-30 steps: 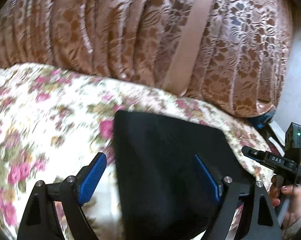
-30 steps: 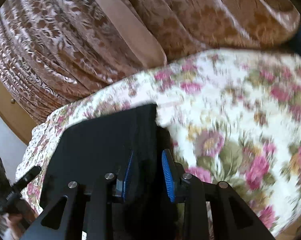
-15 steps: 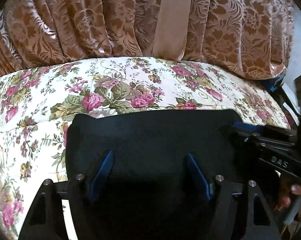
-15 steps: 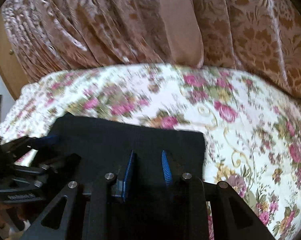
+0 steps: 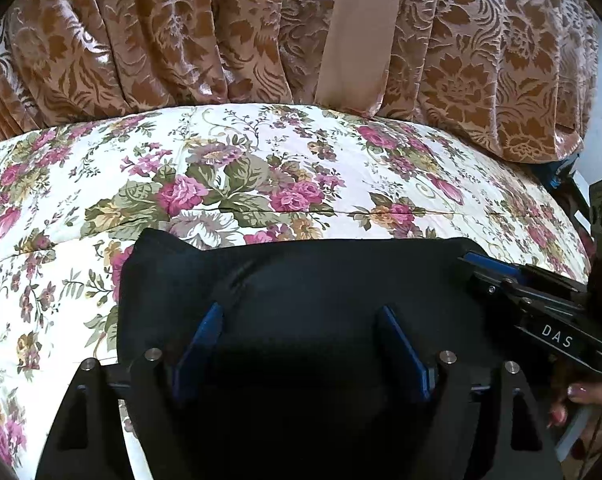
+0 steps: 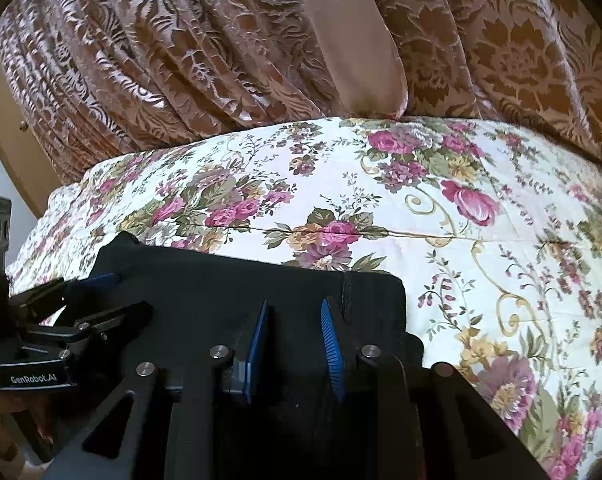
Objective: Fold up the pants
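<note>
The black pants (image 5: 321,280) lie folded flat on the near edge of the flowered bed (image 5: 261,152), brown curtain (image 5: 141,32) behind. The left gripper (image 5: 301,344) stands spread over the cloth, its jaws having just been opening. The right gripper (image 6: 295,344) is narrow at the pants' right end, apparently pinching a fold, though dark cloth hides the contact.

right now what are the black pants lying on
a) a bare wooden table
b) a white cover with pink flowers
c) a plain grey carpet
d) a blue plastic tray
b: the folded black pants rest on a white cover printed with pink flowers, which spreads out around them in both wrist views, with brown patterned curtains hanging behind it.
</note>
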`<state>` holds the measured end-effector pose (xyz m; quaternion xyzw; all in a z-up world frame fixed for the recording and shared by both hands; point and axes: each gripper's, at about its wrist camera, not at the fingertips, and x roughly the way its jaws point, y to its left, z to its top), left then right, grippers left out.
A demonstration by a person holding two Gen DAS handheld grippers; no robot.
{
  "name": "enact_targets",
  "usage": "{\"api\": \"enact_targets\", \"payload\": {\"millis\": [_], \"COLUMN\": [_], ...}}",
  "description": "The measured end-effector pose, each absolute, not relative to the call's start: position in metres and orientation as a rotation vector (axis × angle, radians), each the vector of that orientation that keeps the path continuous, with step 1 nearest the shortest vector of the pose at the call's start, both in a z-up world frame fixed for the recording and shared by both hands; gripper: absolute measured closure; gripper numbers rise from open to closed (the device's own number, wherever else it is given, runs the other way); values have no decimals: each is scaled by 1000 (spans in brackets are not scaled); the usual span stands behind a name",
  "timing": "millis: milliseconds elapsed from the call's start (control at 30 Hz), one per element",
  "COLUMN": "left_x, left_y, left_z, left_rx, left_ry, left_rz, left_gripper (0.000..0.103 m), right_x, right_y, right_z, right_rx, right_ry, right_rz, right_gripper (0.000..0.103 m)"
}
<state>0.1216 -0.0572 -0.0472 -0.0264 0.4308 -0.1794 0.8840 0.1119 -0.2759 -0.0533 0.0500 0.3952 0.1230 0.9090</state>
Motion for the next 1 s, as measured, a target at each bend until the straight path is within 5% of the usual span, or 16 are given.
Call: {"api": "enact_targets", "payload": {"millis": [867, 1000], "left_x": [45, 29], "left_y": [-43, -33], "left_z": [-34, -34], "left_rx": [43, 37], "left_ry": [722, 704], "left_rz": [-292, -274], "left_gripper": [21, 15], "right_x": [33, 18], "right_y": [-266, -272], "right_z": [-41, -40], "right_rx": [14, 32], "right_ry": [659, 660], "right_rz": [183, 161], "right_gripper": [74, 72]}}
